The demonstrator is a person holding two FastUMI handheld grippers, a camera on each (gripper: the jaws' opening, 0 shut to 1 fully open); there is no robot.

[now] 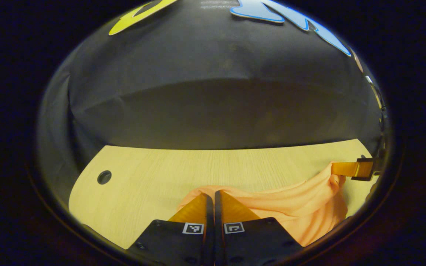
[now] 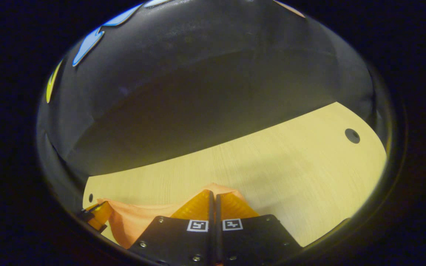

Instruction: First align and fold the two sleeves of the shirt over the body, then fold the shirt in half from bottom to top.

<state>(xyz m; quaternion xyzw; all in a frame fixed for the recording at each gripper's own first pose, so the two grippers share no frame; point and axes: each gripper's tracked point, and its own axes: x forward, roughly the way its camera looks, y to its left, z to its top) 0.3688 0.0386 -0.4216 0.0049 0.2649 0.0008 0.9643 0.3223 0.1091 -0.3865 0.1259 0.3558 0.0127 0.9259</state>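
An orange shirt point(image 1: 294, 207) hangs stretched above the wooden table point(image 1: 154, 173). In the left gripper view my left gripper point(image 1: 213, 193) is shut on one edge of the cloth, which bunches around its tips. At the far right of that view the right gripper point(image 1: 346, 169) pinches the other end of the cloth. In the right gripper view my right gripper point(image 2: 213, 192) is shut on the shirt point(image 2: 139, 218), and the left gripper point(image 2: 100, 214) holds the far end at the lower left. The fabric sags between the two.
The table point(image 2: 290, 166) has a round cable hole point(image 1: 104, 177) near its left end and another hole point(image 2: 352, 135) near its right end. Black cloth wall point(image 1: 213, 92) rises right behind the far edge.
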